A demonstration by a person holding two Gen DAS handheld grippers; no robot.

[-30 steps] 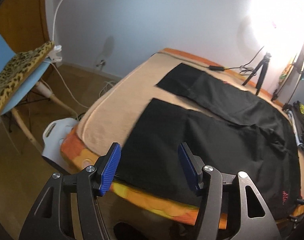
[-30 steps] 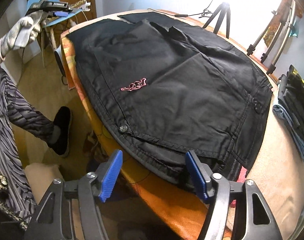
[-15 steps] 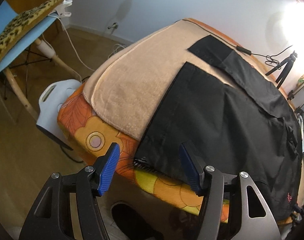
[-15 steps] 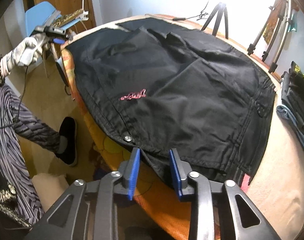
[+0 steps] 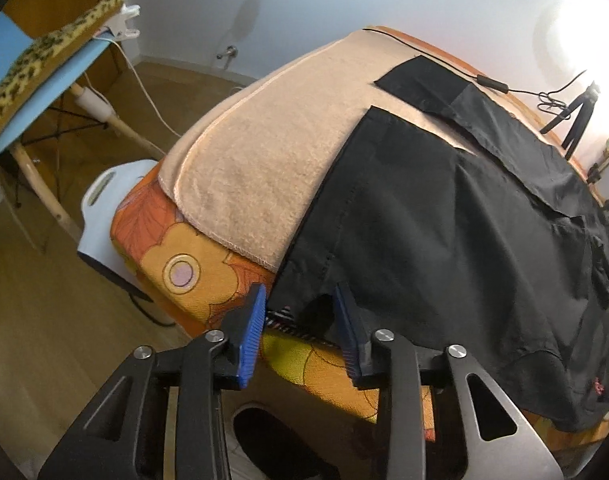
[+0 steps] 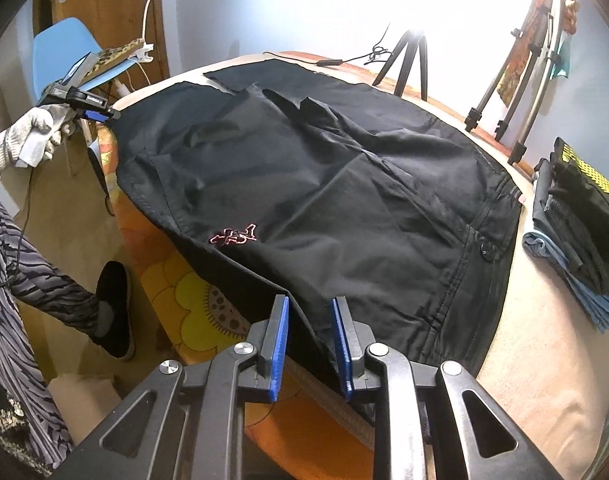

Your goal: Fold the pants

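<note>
Black pants (image 6: 344, 208) with a pink logo (image 6: 234, 236) lie spread flat on a beige towel (image 5: 264, 168) over an orange flowered table. In the left wrist view the near leg (image 5: 444, 232) ends at a hem corner over the table's front edge. My left gripper (image 5: 300, 320) has its blue pads narrowed around that hem corner. My right gripper (image 6: 310, 336) has its pads narrowed around the waist-side edge of the pants at the table's front edge. My left gripper also shows in the right wrist view (image 6: 90, 106), in a gloved hand.
A blue chair (image 5: 32, 104) with a leopard cushion and a white stool (image 5: 112, 200) stand left of the table. Tripods (image 6: 408, 64) stand at the far edge. Folded dark clothes (image 6: 576, 232) lie at the right. My foot (image 6: 112, 308) is beside the table.
Both grippers moved in to the table's front edge and narrowed. The left closed on the leg hem corner, the right on the waist-side edge of the pants.
</note>
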